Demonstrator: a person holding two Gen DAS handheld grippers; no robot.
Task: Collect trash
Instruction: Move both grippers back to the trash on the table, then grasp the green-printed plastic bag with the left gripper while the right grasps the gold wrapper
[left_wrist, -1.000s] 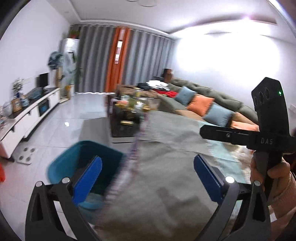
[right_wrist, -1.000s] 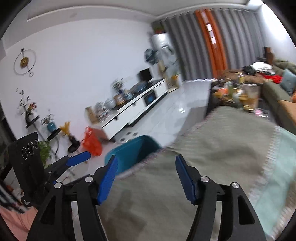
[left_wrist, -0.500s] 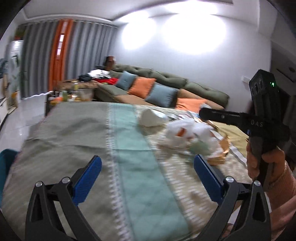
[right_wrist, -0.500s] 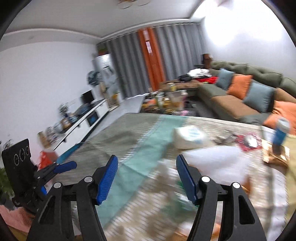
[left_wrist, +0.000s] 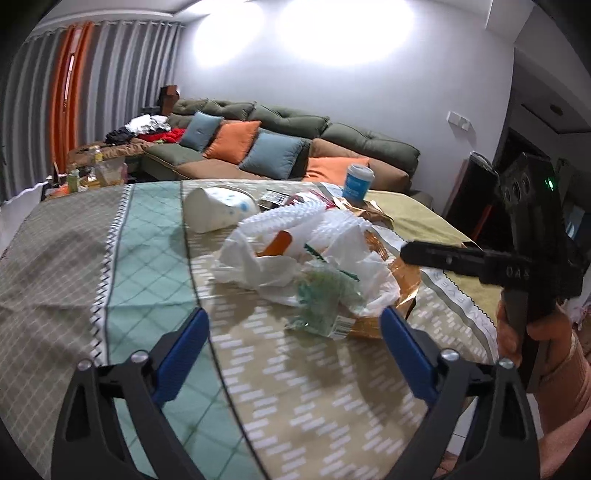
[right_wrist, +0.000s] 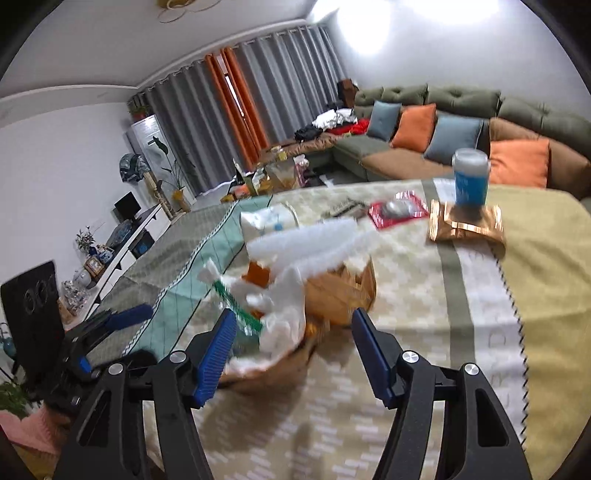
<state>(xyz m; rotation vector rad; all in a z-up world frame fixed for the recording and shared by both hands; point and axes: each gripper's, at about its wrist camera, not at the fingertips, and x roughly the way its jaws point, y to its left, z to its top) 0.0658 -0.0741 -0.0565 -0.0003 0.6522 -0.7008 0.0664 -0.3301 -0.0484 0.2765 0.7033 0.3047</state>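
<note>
Tablecloth (left_wrist: 448, 293) lettering "EVER"; both jaws released, empty, facing trash pile (left_wrist: 314, 258).

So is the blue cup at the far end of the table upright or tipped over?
Upright: the blue cup stands with its white lid on top, on a gold packet.

The table (left_wrist: 155, 280), under a patterned green and beige cloth, carries a heap of white plastic trash (left_wrist: 295, 254) just ahead of the fingers; beyond it lie a white pack (left_wrist: 218, 214), a gold wrapper (right_wrist: 465, 225) and a blue cup (right_wrist: 471, 177).
</note>
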